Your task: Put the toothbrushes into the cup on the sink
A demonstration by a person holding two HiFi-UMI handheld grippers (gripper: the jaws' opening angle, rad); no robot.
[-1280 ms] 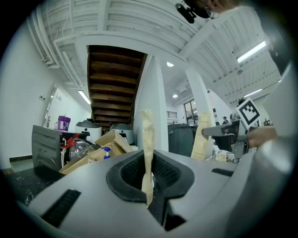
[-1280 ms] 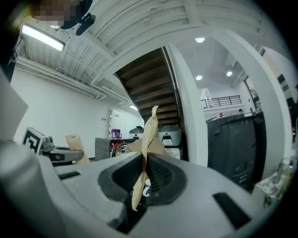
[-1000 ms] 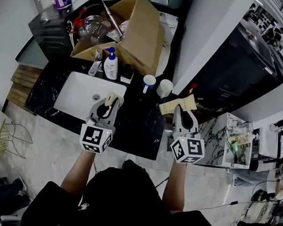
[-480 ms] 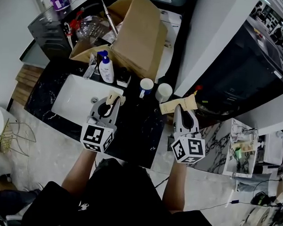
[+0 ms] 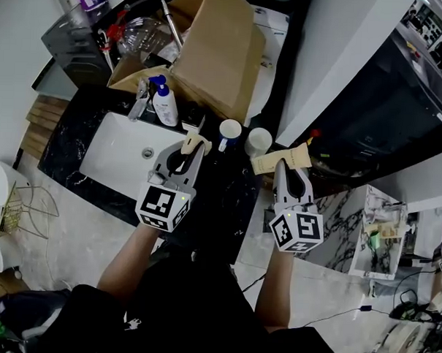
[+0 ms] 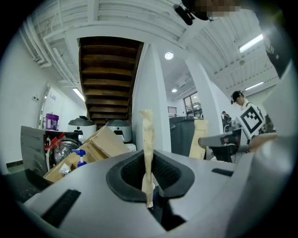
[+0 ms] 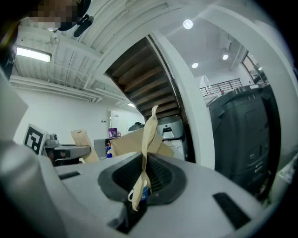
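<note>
My left gripper (image 5: 194, 146) is shut on a tan paper-wrapped toothbrush (image 5: 196, 142), which stands upright between its jaws (image 6: 147, 148). It hovers over the black counter, just right of the white sink basin (image 5: 119, 153). My right gripper (image 5: 292, 168) is shut on a second tan wrapped toothbrush (image 5: 280, 160), also seen in the right gripper view (image 7: 148, 135). Beyond both grippers stand two cups: a white cup with blue print (image 5: 230, 129) and a plain white cup (image 5: 258, 140). In the right gripper view, a cup with blue print (image 7: 143, 193) shows low between the jaws.
An open cardboard box (image 5: 219, 48) full of clutter stands behind the sink. A pump bottle with a blue top (image 5: 164, 104) and small items sit at the basin's back edge. A white pillar (image 5: 336, 60) rises on the right, and the counter's front edge (image 5: 204, 233) is near my body.
The left gripper has moved right and away from me with its toothbrush, from the basin's edge toward the cups. The right gripper has shifted only slightly, its toothbrush still gripped.
</note>
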